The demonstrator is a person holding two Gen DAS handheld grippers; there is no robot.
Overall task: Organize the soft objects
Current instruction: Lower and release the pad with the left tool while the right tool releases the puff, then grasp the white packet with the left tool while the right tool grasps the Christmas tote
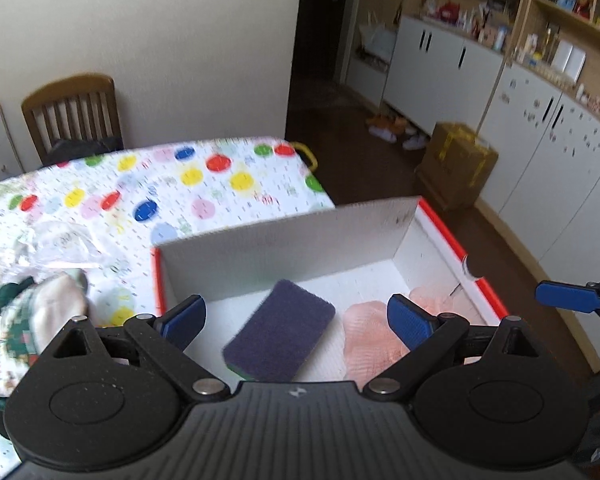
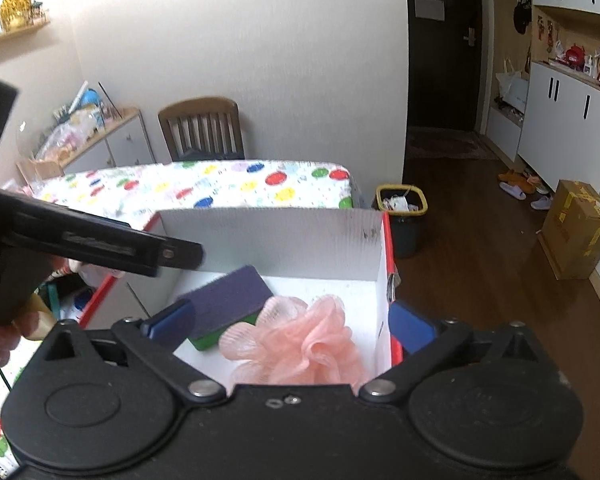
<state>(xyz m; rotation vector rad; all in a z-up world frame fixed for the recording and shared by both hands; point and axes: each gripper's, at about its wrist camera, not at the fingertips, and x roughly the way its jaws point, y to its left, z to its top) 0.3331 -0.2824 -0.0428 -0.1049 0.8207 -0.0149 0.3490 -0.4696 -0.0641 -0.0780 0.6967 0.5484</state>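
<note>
I'm holding both grippers over a white box (image 1: 284, 240) w/ red outer sides, sitting at the table's (image 1: 220, 184) right edge, near its front right corner; the table is wearing a white cloth w/ coloured dots. The left gripper (image 1: 296, 320) is hanging w/ its blue pads wide apart, nothing btwn them, pointing down into the box. The right gripper (image 2: 290, 326) is likewise showing its tongs spread as wide as they go, empty, one blue pad (image 2: 412, 332) sitting just outside the box's right wall. Inside the box, a purple sponge (image 1: 280, 332) w/ a green underside is lying on the floor toward the left wall, tilted a bit in the right wrist view. A pink mesh bath pouf (image 2: 300, 344) is lying just beside it on the right, toward the right wall; whether the two are touching I can't tell. On the table left of the box, a blurred heap of cloth items (image 1: 40, 312) and some clear plastic wrap (image 1: 64, 244) are lying loose. A wooden chair (image 2: 202, 128) is standing at the table's far edge. On the floor beyond the box, a small bin (image 2: 402, 216) w/ a yellow rim and a cardboard carton (image 2: 580, 228) are sitting.
</note>
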